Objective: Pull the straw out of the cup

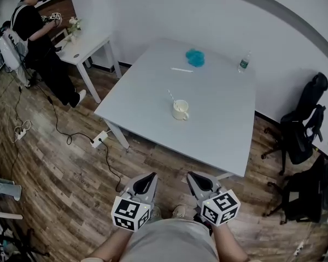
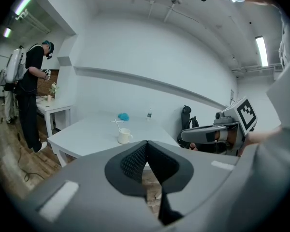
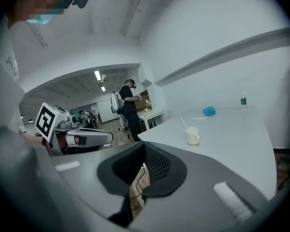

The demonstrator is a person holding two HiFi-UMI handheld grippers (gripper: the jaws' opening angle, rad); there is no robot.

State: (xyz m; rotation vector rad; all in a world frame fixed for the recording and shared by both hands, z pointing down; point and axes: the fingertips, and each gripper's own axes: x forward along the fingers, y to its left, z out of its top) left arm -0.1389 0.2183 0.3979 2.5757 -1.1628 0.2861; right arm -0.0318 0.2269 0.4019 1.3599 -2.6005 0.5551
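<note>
A white cup (image 1: 180,110) stands near the middle of the white table (image 1: 224,135), with a striped straw (image 1: 171,95) leaning out of it to the left. Both grippers hover over the wooden floor, close to my body and well short of the table's near edge. The left gripper (image 1: 151,176) is shut with nothing between its jaws, and the right gripper (image 1: 193,175) is also shut and empty. In the left gripper view the cup (image 2: 124,136) and straw (image 2: 117,124) sit far beyond the closed jaw tips (image 2: 146,142). The right gripper view shows the cup (image 3: 192,136) to the right of its tips (image 3: 144,143).
A second straw (image 1: 181,70), a blue cloth (image 1: 195,57) and a water bottle (image 1: 244,63) lie at the table's far side. A person (image 1: 35,34) works at a small white table (image 1: 87,45) at the back left. Black chairs (image 1: 303,124) stand right; a power strip (image 1: 100,139) with cables lies on the floor.
</note>
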